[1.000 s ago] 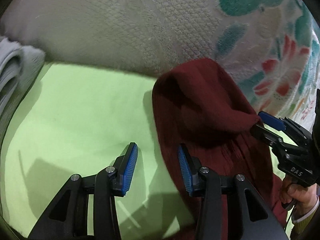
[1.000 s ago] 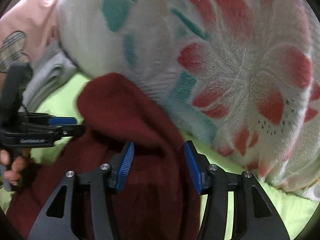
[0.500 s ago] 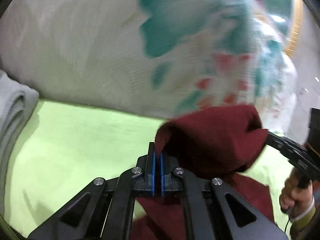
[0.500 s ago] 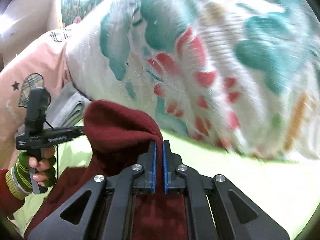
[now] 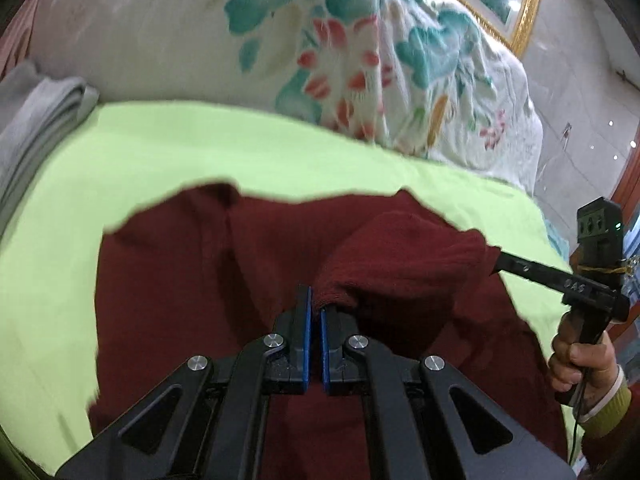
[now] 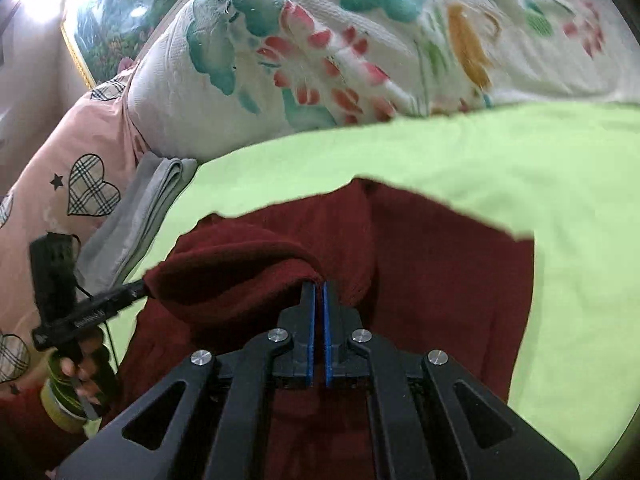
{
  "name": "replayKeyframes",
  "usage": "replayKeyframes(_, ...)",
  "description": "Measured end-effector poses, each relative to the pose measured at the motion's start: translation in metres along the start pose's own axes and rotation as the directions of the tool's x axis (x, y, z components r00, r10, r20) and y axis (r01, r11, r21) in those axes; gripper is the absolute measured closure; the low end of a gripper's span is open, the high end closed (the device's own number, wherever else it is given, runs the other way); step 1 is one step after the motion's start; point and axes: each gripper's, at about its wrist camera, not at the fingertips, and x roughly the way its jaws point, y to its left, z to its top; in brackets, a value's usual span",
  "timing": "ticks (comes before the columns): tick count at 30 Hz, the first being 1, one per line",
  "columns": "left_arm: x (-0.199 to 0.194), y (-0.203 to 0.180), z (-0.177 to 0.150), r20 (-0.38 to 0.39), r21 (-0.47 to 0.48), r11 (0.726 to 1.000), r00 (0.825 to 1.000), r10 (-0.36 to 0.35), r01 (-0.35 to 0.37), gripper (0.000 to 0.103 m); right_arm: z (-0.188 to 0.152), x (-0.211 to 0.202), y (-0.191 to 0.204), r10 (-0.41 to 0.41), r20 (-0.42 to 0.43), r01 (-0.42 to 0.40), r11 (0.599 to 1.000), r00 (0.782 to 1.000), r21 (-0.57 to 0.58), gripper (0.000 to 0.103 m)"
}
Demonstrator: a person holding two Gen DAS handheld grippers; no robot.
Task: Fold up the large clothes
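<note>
A dark red knitted garment (image 5: 192, 280) (image 6: 440, 272) lies spread on a lime-green sheet (image 5: 160, 152) (image 6: 520, 168). My left gripper (image 5: 314, 300) is shut on one end of a lifted fold of it. My right gripper (image 6: 319, 284) is shut on the fold's other end. The fold (image 5: 408, 264) (image 6: 228, 268) hangs stretched between the two grippers above the flat part. In the left wrist view the right gripper (image 5: 496, 266) reaches in from the right, held by a hand (image 5: 576, 364). In the right wrist view the left gripper (image 6: 142, 286) enters from the left.
A big white quilt (image 5: 320, 40) (image 6: 360, 40) with teal and red flowers is piled along the far side. Folded grey cloth (image 5: 36, 120) (image 6: 136, 216) lies at the left. A pink cover with plaid hearts (image 6: 80, 184) is beyond it. A gold-framed picture (image 5: 512, 4) hangs behind.
Both grippers went from open to shut on the red garment's far edge. They then drew that edge back toward the near side, so it folds over the flat part.
</note>
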Motion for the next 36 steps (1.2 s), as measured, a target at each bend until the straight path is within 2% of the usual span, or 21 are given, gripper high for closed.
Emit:
replayKeyframes(4,0.005,0.003,-0.026,-0.087,-0.012,1.000,0.996,-0.021,0.020,0.099,-0.025,0.000,0.000,-0.037,-0.078,0.037,0.999,0.996,-0.013,0.097)
replayKeyframes(6,0.000,0.010,-0.036,-0.117,-0.036,0.999,0.992,-0.042,0.038,0.095,-0.033,-0.003,-0.004,-0.049,-0.104,0.049,0.999,0.993,0.004,0.091)
replayKeyframes(8,-0.007,0.018,-0.040,-0.129,-0.073,0.995,0.989,-0.074,0.065,0.086,-0.037,-0.013,-0.013,-0.052,-0.101,0.057,0.997,0.994,0.046,0.083)
replayKeyframes(9,-0.011,0.022,-0.042,-0.129,-0.093,0.993,0.988,-0.089,0.077,0.074,-0.037,-0.018,-0.017,-0.042,-0.093,0.049,0.996,0.995,0.072,0.079)
replayKeyframes(10,-0.015,0.027,-0.042,-0.125,-0.121,0.988,0.986,-0.106,0.091,0.061,-0.037,-0.023,-0.022,-0.026,-0.080,0.034,0.994,0.996,0.103,0.070)
replayKeyframes(11,-0.019,0.033,-0.041,-0.111,-0.153,0.982,0.986,-0.127,0.109,0.056,-0.035,-0.027,-0.026,-0.004,-0.064,0.013,0.991,0.998,0.135,0.061)
replayKeyframes(12,-0.023,0.038,-0.038,-0.095,-0.180,0.976,0.985,-0.143,0.125,0.054,-0.033,-0.029,-0.028,0.003,-0.052,0.005,0.988,0.999,0.153,0.058)
replayKeyframes(16,-0.016,0.052,-0.021,-0.081,-0.278,0.949,0.981,-0.178,0.149,0.047,-0.023,-0.015,-0.034,-0.002,-0.057,0.014,0.978,0.998,0.210,0.057)
replayKeyframes(19,-0.003,0.053,-0.007,-0.089,-0.294,0.940,0.975,-0.205,0.171,0.042,-0.017,0.003,-0.037,0.006,-0.072,0.013,0.967,0.997,0.255,0.057)
replayKeyframes(23,0.029,0.044,0.001,-0.172,-0.284,0.944,0.960,-0.222,0.168,0.044,-0.014,0.032,-0.036,0.010,-0.135,0.028,0.962,0.991,0.273,0.057)
replayKeyframes(24,0.037,0.039,0.002,-0.190,-0.262,0.953,0.960,-0.206,0.153,0.057,-0.015,0.039,-0.036,0.021,-0.152,0.024,0.959,0.988,0.283,0.057)
replayKeyframes(25,0.043,0.035,0.003,-0.195,-0.232,0.961,0.961,-0.194,0.147,0.096,-0.016,0.045,-0.035,0.035,-0.169,0.015,0.959,0.985,0.284,0.066)
replayKeyframes(26,0.044,0.032,0.004,-0.198,-0.212,0.967,0.962,-0.186,0.143,0.100,-0.016,0.047,-0.032,0.041,-0.172,0.009,0.960,0.984,0.279,0.092)
replayKeyframes(28,0.036,0.028,0.009,-0.139,-0.170,0.976,0.978,-0.158,0.134,0.100,-0.012,0.039,-0.028,0.066,-0.122,-0.029,0.960,0.990,0.279,0.096)
replayKeyframes(29,0.026,0.026,0.013,-0.085,-0.153,0.978,0.984,-0.155,0.141,0.100,-0.010,0.028,-0.027,0.098,-0.063,-0.077,0.956,0.993,0.283,0.096)
replayKeyframes(31,0.013,0.026,0.016,-0.035,-0.151,0.971,0.981,-0.191,0.183,0.100,-0.011,0.012,-0.026,0.110,-0.004,-0.104,0.952,0.994,0.287,0.096)
replayKeyframes(32,0.012,0.028,0.014,-0.041,-0.147,0.971,0.979,-0.198,0.190,0.100,-0.013,0.009,-0.026,0.102,-0.003,-0.096,0.953,0.995,0.286,0.096)
replayKeyframes(34,0.020,0.029,0.007,-0.100,-0.122,0.981,0.982,-0.163,0.150,0.100,-0.022,0.010,-0.027,0.062,-0.042,-0.047,0.958,0.997,0.284,0.096)
replayKeyframes(36,0.031,0.035,-0.003,-0.162,-0.136,0.982,0.975,-0.154,0.133,0.100,-0.034,0.017,-0.031,0.047,-0.087,-0.019,0.956,0.995,0.294,0.096)
